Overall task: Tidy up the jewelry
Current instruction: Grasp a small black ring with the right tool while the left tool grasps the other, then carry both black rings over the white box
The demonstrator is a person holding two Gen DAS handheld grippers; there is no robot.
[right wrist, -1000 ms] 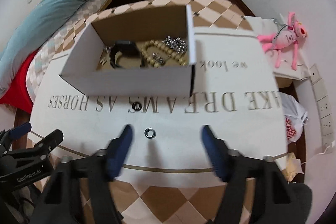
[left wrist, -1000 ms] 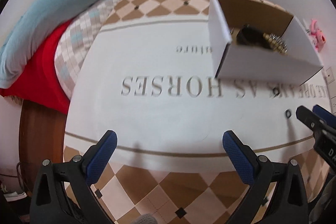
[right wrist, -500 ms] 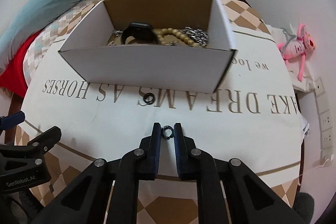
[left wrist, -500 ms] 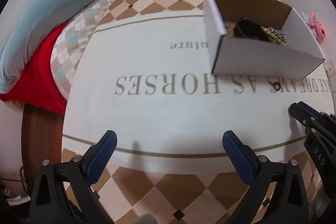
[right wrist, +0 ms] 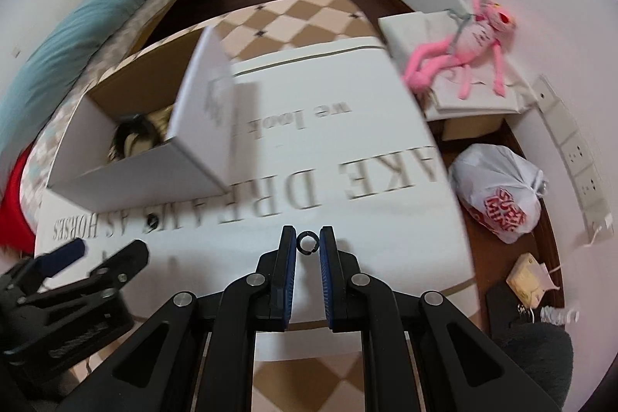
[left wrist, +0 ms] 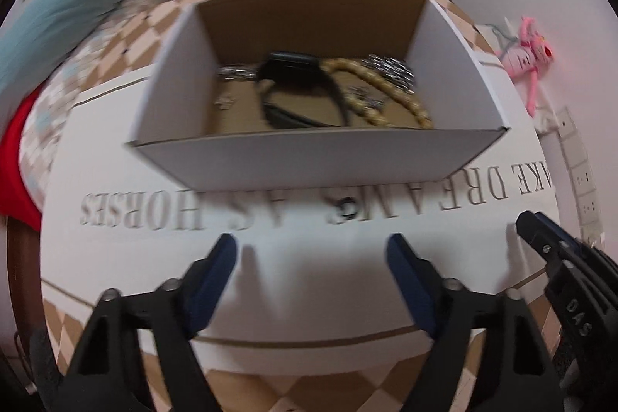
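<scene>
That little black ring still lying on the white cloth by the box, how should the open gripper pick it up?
The second ring lies flat on the cloth, just in front of the box. Probably best to come straight down from above and pinch across its outer edge, one finger each side, as the right gripper holds its ring. The left gripper is open, facing it.

Cardboard box (left wrist: 316,157): white outside, brown inside
Bead bracelet (left wrist: 401,95): tan
Watch strap (left wrist: 301,91): black
Ring (right wrist: 308,243): black
Cloth (right wrist: 347,157): white, grey lettering, tan-and-cream diamond border
Plush toy (right wrist: 463,49): pink
Gripper pads (left wrist: 216,280): blue
</scene>
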